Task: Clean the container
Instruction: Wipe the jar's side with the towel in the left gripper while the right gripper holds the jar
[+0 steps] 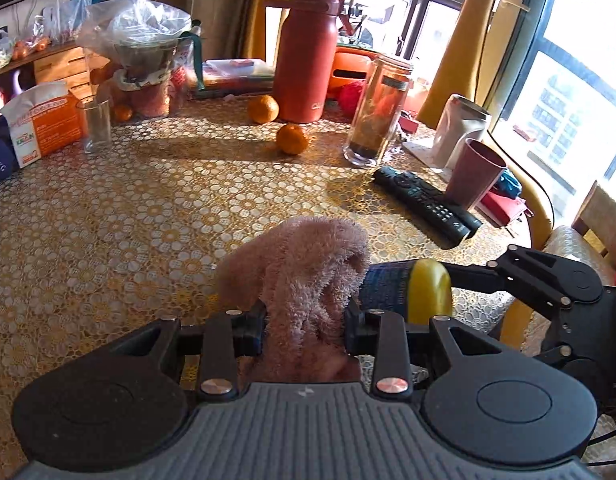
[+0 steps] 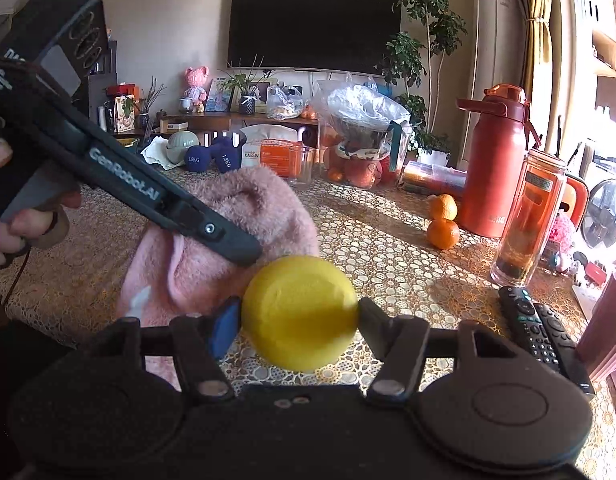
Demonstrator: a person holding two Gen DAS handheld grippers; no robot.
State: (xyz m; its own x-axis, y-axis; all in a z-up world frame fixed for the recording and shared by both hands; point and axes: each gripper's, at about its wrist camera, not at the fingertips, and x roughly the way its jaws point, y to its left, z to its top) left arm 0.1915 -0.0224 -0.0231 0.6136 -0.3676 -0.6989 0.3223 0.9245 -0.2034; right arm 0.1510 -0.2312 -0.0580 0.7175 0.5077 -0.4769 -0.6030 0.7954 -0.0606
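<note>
My left gripper (image 1: 303,320) is shut on a fluffy pink cloth (image 1: 308,264), which bunches up above its fingers. Just right of the cloth is the container (image 1: 408,294), a small can with a blue label and a yellow end, held sideways above the table. In the right wrist view my right gripper (image 2: 297,318) is shut on the container (image 2: 299,312), whose round yellow end faces the camera. The pink cloth (image 2: 235,208) hangs behind and left of it, touching the far side. The container's far end is hidden by the cloth.
The patterned table (image 1: 147,208) carries a red flask (image 1: 308,60), a tall glass jar (image 1: 378,112), two oranges (image 1: 292,139), two black remotes (image 1: 428,200), a pink cup (image 1: 474,172), an empty glass (image 1: 95,124) and a tissue pack (image 1: 43,120). A hand (image 2: 11,232) holds the left gripper.
</note>
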